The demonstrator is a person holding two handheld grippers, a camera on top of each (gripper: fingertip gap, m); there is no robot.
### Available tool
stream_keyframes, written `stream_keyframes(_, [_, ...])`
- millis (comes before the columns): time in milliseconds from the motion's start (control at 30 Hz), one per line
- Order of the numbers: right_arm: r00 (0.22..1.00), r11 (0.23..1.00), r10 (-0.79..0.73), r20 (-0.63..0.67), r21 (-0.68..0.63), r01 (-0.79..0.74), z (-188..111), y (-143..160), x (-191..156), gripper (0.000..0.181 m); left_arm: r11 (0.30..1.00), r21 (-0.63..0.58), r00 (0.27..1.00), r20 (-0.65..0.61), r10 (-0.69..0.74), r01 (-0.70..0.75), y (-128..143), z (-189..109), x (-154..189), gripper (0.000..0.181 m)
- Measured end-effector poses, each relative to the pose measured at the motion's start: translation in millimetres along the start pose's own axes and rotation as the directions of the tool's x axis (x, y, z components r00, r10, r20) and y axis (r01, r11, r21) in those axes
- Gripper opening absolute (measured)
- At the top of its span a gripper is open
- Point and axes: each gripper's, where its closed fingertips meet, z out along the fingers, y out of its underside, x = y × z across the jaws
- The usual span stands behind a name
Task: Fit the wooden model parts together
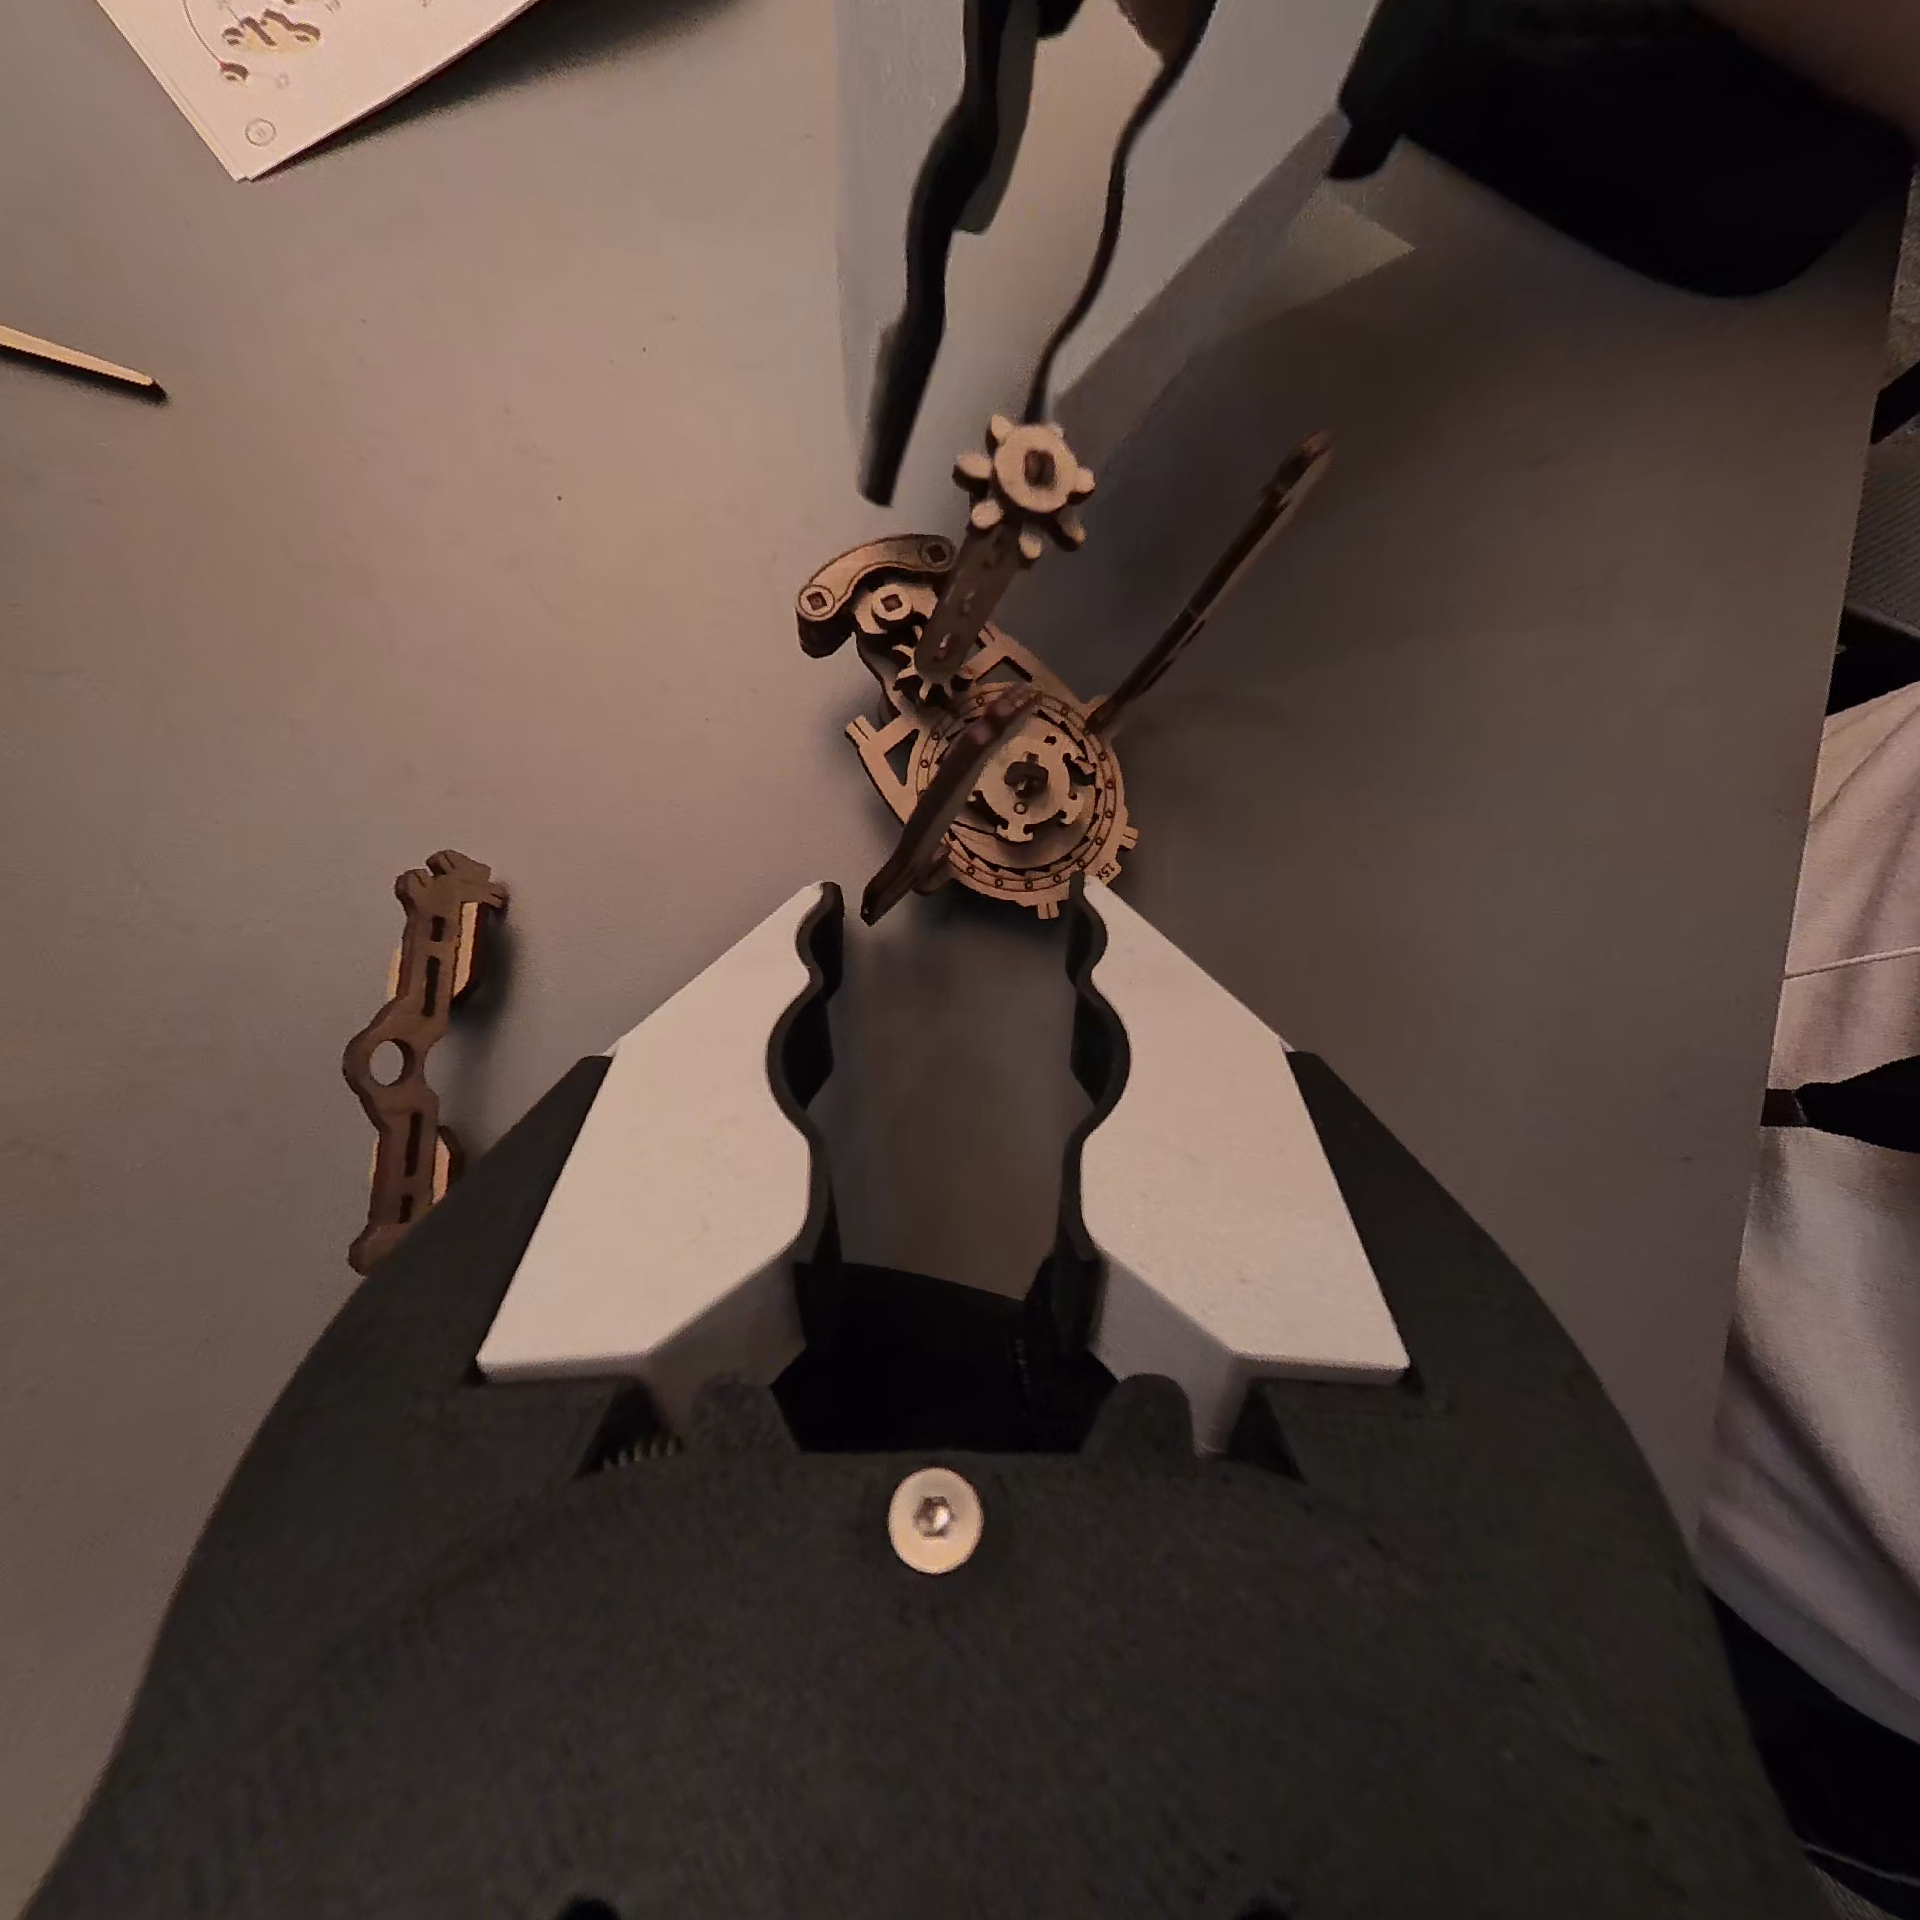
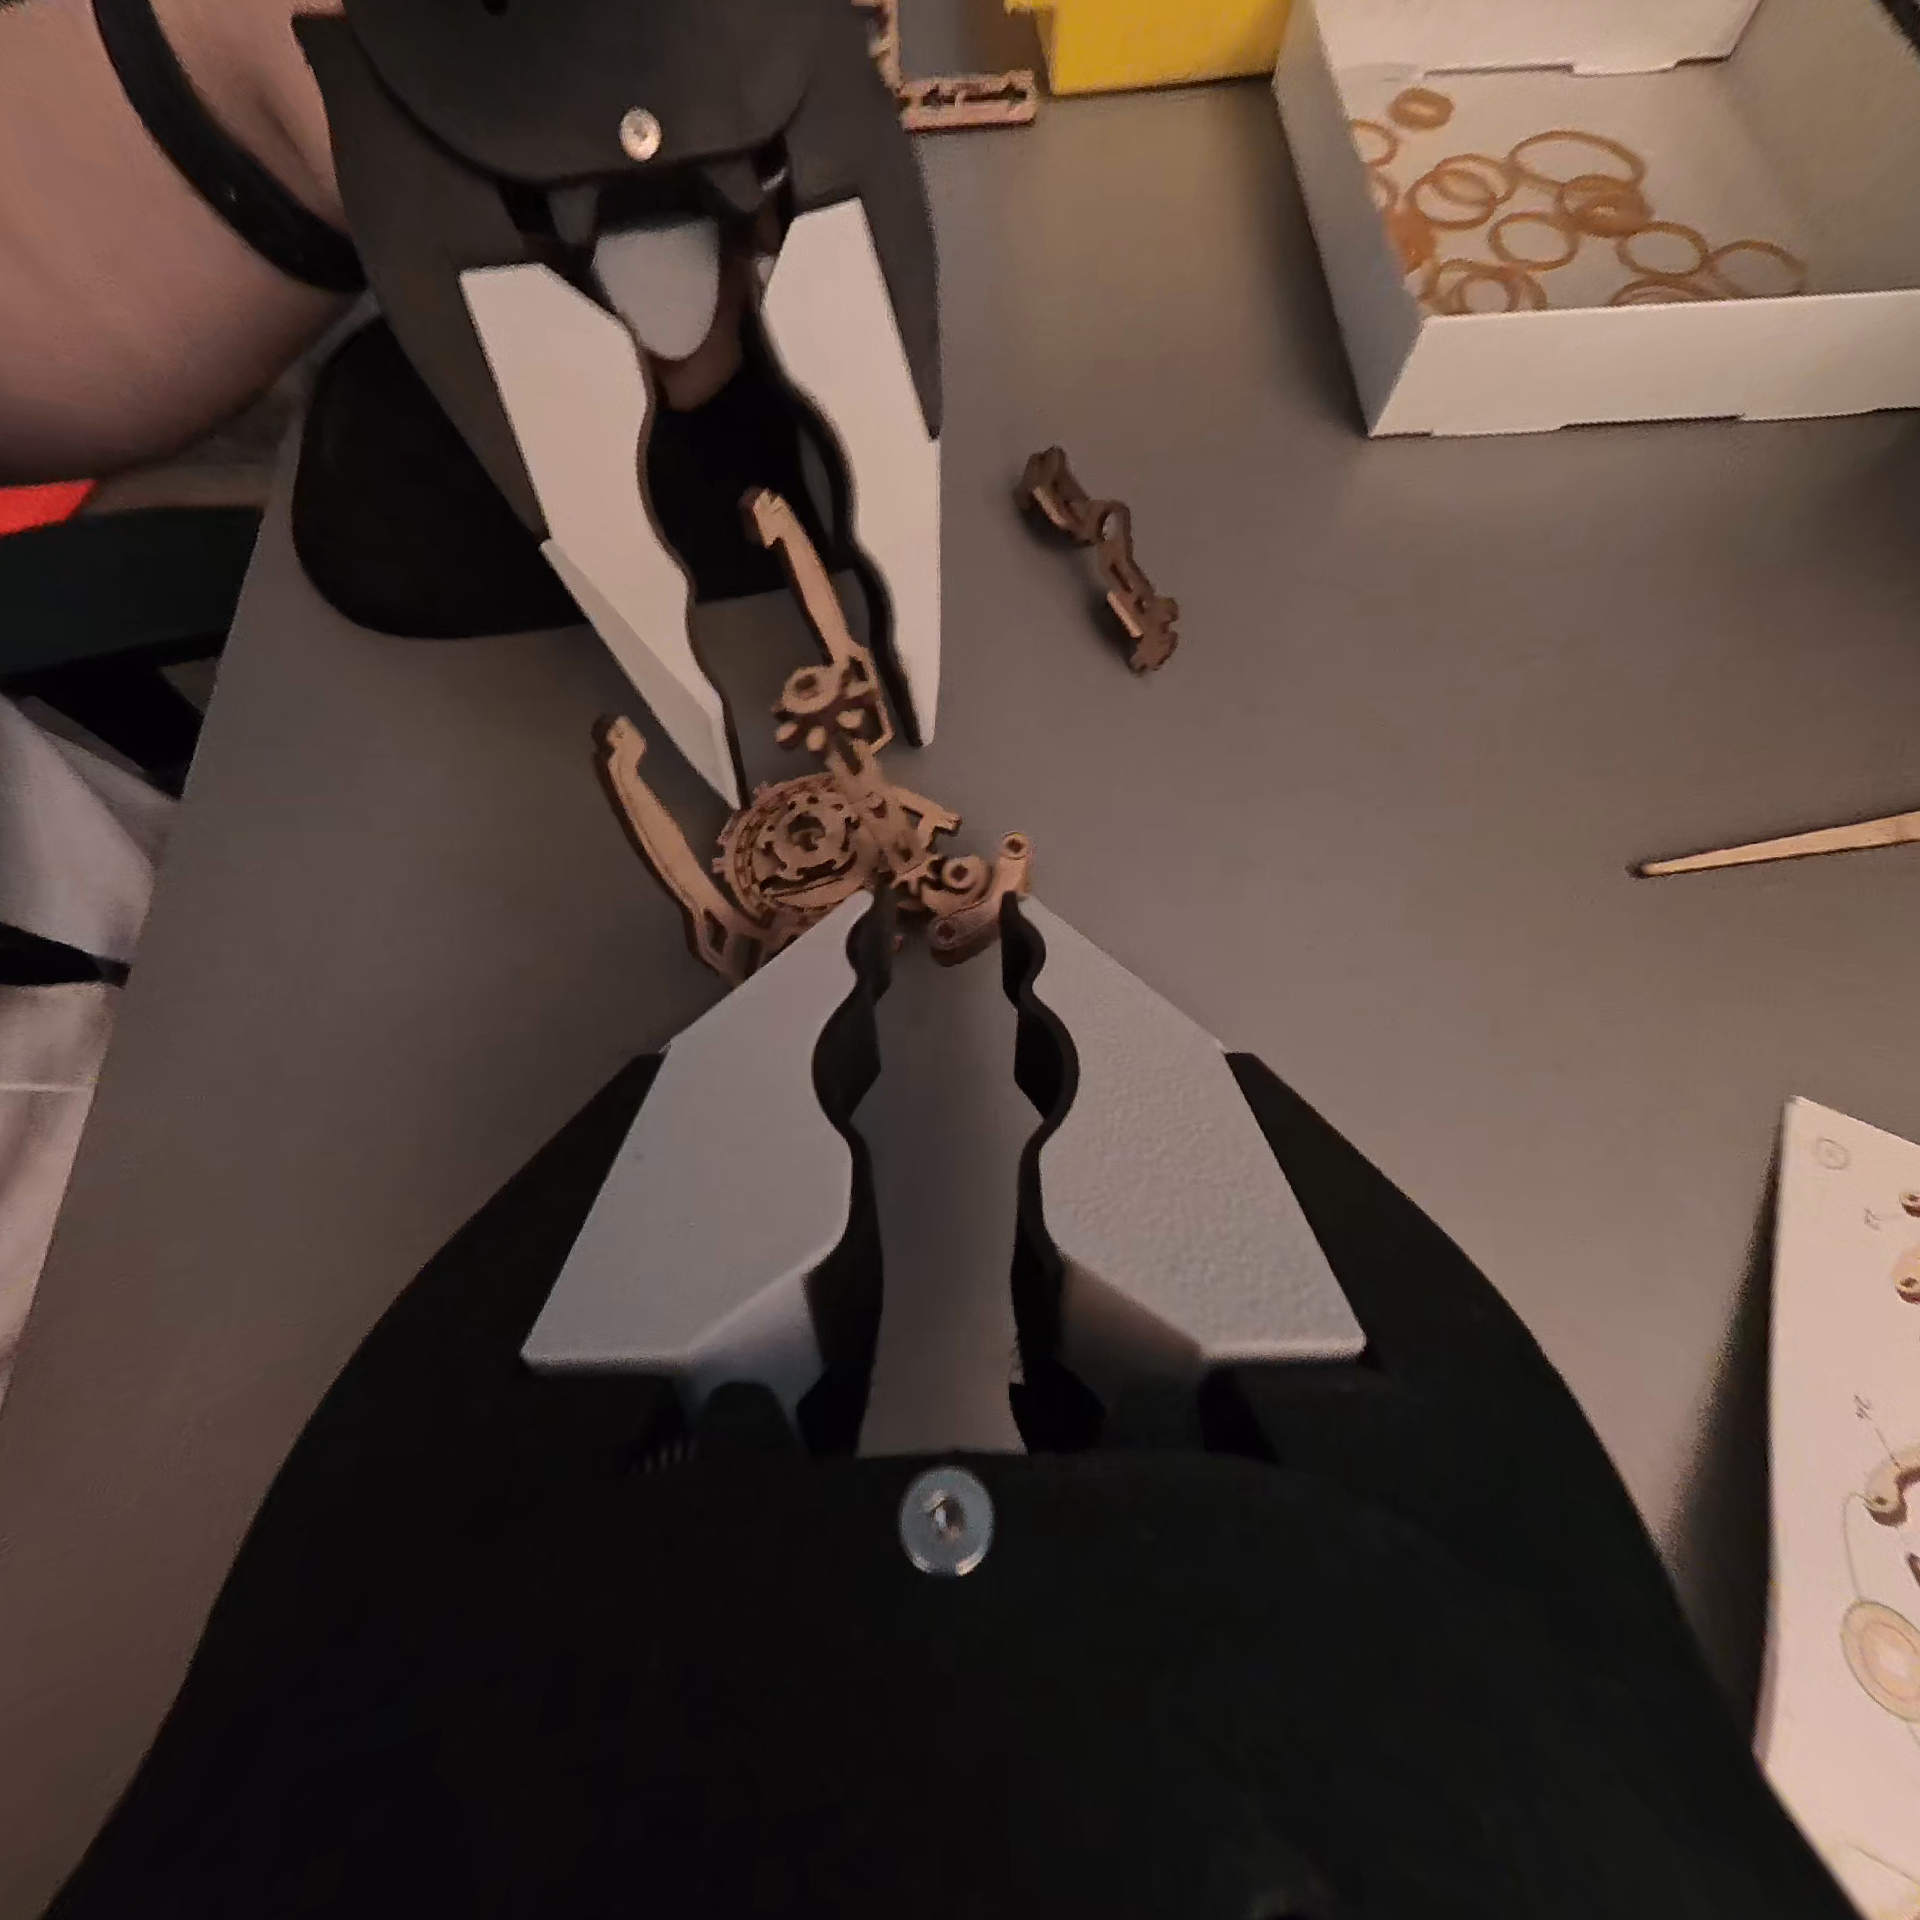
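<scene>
The partly built wooden model point(image 1: 1013, 790) lies on the grey table with gears, a round disc and thin arms sticking up; it also shows in the right wrist view point(image 2: 800, 842). My left gripper point(image 1: 956, 904) is open, its tips on either side of the model's near edge; from the right wrist view point(image 2: 826, 753) it straddles a small gear and an upright arm. My right gripper point(image 2: 940, 904) is open with a narrower gap, its tips beside the curved link point(image 2: 971, 904). In the left wrist view the right gripper point(image 1: 958, 452) hangs just above a small gear point(image 1: 1023, 483).
A loose wooden strut point(image 1: 416, 1049) lies left of my left gripper, also seen in the right wrist view point(image 2: 1101, 561). A wooden stick point(image 2: 1787, 842), an instruction sheet point(image 2: 1849, 1455), a white box of rings point(image 2: 1558, 353) and a yellow box point(image 2: 1153, 42) stand around. The person sits at the table edge point(image 1: 1787, 727). Some 6 centimeters of space lies between my two pairs of fingers. The loose wooden strut point(image 1: 416, 1049) lies around 7 centimeters away from my left fingertips. It turns up in the right wrist view point(image 2: 1095, 537) as well.
</scene>
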Motion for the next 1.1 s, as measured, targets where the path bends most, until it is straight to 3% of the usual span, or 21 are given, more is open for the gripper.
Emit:
stream_keyframes(100, [0.991, 0.992, 0.113, -0.076, 0.061, -0.108, -4, -7, 22, 0.018, 1.0, 0.0, 1.0, 0.0, 0.0, 0.0, 0, 0, 0, 0.041])
stream_keyframes(233, [0.945, 0.942, 0.324, 0.052, 0.075, -0.327, 2, -5, 23, 0.018, 1.0, 0.001, 1.0, -0.002, 0.0, 0.0, 0, 0, 0, 0.041])
stream_keyframes(433, [0.91, 0.913, 0.4, 0.114, 0.034, -0.406, 11, 5, 17, 0.015, 1.0, 0.005, 1.0, -0.003, -0.001, 0.001, 0, 0, 1, 0.041])
stream_keyframes(667, [0.914, 0.92, 0.388, 0.117, 0.017, -0.393, 14, 4, 13, 0.009, 1.0, 0.01, 1.0, -0.002, -0.004, 0.004, -1, 1, 0, 0.04])
stream_keyframes(1100, [0.959, 0.959, 0.282, 0.0, -0.013, -0.282, 14, 4, 11, 0.009, 1.0, 0.015, 1.0, -0.004, 0.001, 0.0, -5, 3, 0, 0.04])
